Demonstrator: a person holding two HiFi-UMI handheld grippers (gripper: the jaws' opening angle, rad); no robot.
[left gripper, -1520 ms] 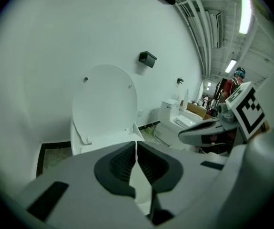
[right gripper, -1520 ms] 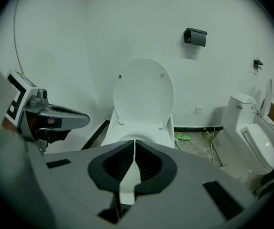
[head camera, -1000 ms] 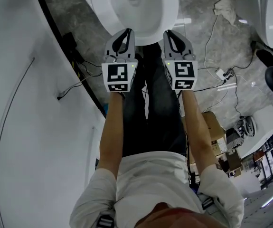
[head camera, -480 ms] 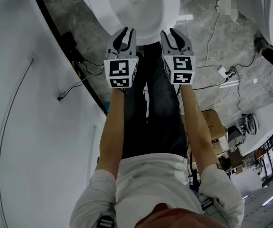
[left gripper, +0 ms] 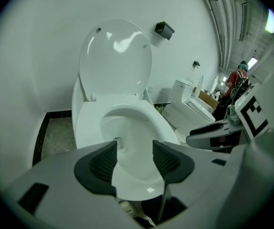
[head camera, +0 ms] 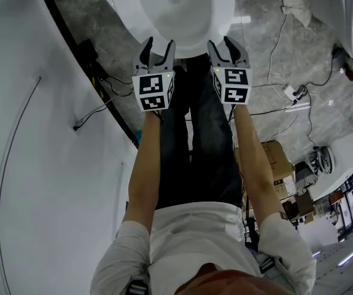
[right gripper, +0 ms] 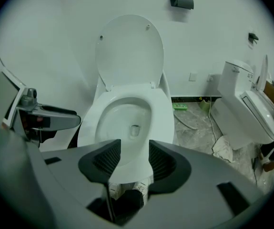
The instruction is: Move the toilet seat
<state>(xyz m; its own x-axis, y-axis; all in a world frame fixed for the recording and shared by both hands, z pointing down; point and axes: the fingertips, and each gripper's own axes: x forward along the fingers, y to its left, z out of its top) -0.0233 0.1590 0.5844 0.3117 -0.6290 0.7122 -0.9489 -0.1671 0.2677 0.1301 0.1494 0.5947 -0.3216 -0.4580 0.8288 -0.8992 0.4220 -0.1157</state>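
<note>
The task looks barely begun: the toilet seat lies flat on the bowl and nothing has hold of it, while the lid stands raised against the wall well beyond both grippers. What is left, as I judge it, is the whole move: getting a grip on the seat's edge and swinging it. The left gripper has its jaws about half apart, having just been opening, and no pad presses on anything. The seat's front rim shows through the gap, just ahead of the tips and below them. The right gripper is in the same state, jaws half spread after just opening and holding nothing, with the front rim and bowl ahead of and beneath its tips. In the head view the two grippers sit side by side, near each other, both tipped downward at the front edge of the seat. Whether either tip touches the rim I cannot tell.
</note>
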